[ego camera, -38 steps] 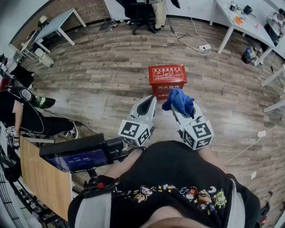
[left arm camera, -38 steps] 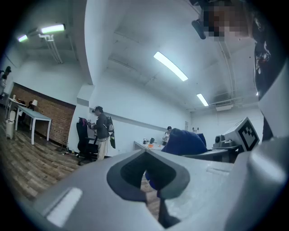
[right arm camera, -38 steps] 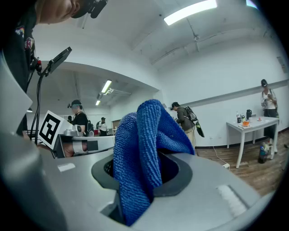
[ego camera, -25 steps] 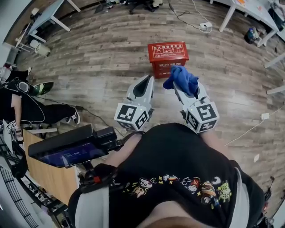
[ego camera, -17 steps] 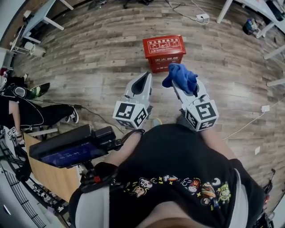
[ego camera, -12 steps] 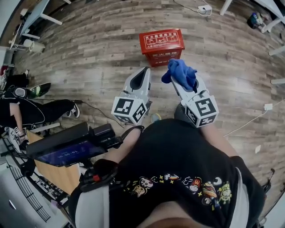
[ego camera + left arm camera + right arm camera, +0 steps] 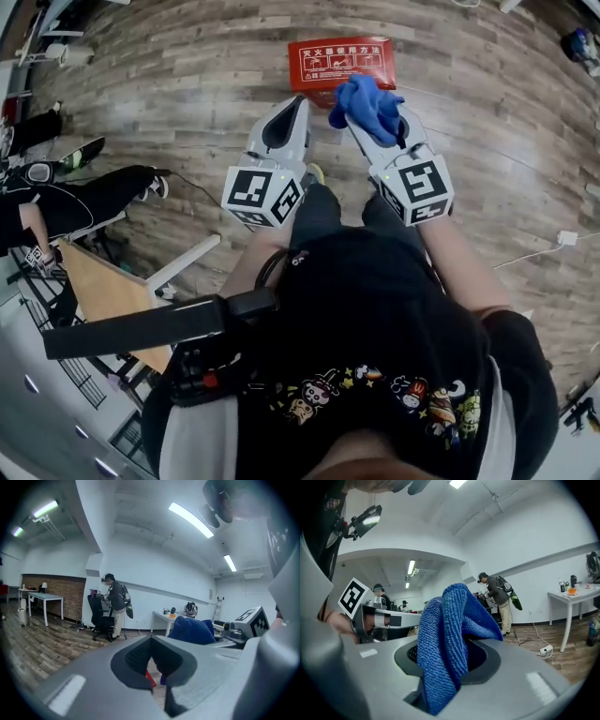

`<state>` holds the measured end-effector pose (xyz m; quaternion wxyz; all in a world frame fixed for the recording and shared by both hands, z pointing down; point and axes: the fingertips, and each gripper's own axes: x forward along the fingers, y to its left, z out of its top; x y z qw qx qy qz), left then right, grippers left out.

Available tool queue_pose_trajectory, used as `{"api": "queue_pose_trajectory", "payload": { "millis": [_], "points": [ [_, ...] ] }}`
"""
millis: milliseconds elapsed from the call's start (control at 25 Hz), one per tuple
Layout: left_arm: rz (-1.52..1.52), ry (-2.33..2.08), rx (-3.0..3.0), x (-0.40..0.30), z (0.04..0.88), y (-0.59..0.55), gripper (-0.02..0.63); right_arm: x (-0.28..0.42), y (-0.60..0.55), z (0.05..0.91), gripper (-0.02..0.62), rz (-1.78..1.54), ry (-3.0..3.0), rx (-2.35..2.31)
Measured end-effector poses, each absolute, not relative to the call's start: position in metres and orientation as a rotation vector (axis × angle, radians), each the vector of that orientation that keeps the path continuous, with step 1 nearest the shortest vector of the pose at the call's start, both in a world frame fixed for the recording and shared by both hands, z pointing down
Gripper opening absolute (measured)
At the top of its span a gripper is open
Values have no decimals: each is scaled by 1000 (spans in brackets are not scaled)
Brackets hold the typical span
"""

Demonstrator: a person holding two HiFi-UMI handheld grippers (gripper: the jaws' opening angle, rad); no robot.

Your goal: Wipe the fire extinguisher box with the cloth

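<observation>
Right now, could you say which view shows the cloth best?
Right gripper view: the cloth fills the centre, clamped in the jaws, weave clear. Head view shows it small, overlapping the box; left gripper view, a blue hump.

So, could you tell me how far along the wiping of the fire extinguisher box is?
Done: the cloth is picked up, clamped in the right gripper. In hand: it is held over the red fire extinguisher box on the floor, no contact showing; the left gripper is shut, empty. Left: all the wiping.
</observation>
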<state>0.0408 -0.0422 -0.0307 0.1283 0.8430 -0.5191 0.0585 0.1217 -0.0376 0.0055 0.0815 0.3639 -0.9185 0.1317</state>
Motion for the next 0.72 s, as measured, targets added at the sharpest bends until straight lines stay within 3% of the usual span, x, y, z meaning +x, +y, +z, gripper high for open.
{"api": "queue_pose_trajectory", "payload": {
  "millis": [280, 720],
  "points": [
    [198, -1507, 2438, -35, 30, -135, 100, 34, -124, 74, 173, 439, -2656, 1141],
    [211, -1425, 2397, -141, 263, -268, 98, -90, -252, 330, 172, 495, -2488, 1202]
  ]
}}
